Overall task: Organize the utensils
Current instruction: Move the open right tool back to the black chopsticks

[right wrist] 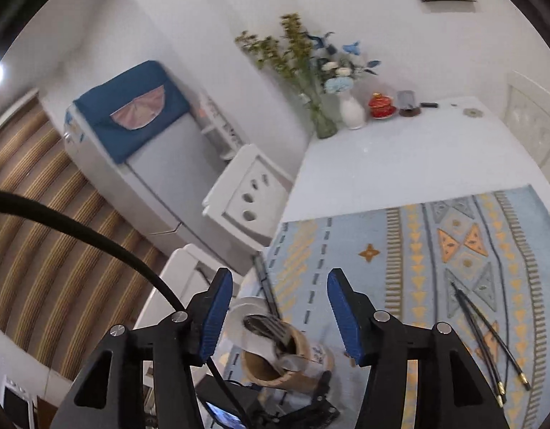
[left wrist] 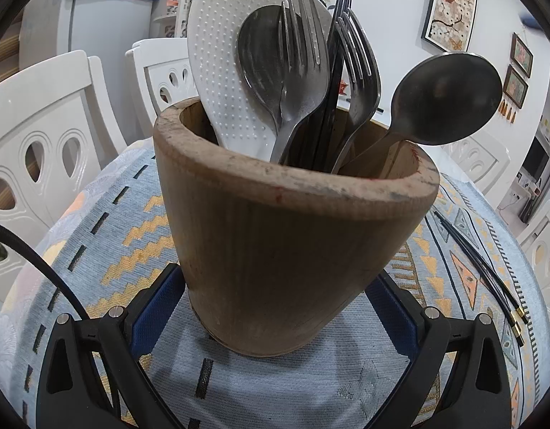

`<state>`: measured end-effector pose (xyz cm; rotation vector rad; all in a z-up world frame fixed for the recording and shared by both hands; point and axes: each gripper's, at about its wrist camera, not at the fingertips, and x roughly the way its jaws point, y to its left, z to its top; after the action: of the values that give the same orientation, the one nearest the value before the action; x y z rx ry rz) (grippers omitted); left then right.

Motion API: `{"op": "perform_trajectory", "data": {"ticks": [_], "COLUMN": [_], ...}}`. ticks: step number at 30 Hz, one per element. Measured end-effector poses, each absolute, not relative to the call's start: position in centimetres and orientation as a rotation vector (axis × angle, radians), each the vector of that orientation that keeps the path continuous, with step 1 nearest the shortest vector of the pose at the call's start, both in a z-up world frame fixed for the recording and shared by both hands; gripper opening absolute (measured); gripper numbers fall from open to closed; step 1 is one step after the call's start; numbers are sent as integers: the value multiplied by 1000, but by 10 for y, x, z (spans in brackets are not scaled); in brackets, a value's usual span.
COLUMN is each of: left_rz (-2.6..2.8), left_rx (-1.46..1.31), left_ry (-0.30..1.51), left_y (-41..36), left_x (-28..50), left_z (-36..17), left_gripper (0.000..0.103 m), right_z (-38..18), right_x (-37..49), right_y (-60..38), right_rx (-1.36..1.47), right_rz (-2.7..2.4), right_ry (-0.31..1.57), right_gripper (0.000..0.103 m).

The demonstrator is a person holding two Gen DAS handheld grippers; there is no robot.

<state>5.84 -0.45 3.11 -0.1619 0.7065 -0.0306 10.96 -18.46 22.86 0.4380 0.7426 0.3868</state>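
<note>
Wooden cup [left wrist: 296, 236], thick worn rim, centre of left view: dimpled white paddle [left wrist: 217, 71], steel forks, spoons. Left gripper [left wrist: 275, 307] fingers pinch its base on the woven patterned cloth [left wrist: 132, 214]. Right gripper [right wrist: 280, 316] fingers spread, empty; only that view shows the bare white tabletop [right wrist: 400, 157], vases.
</note>
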Motion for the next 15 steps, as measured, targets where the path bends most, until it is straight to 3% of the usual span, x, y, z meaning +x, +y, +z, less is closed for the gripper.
{"op": "perform_trajectory", "data": {"ticks": [15], "left_rz": [-30], "left_rx": [-161], "left_ry": [707], "left_y": [-4], "left_x": [58], "left_z": [31], "left_gripper": [100], "right_z": [168], "right_x": [83], "right_y": [-301], "right_rx": [516], "right_rz": [57], "right_ry": [872], "right_gripper": [53]}}
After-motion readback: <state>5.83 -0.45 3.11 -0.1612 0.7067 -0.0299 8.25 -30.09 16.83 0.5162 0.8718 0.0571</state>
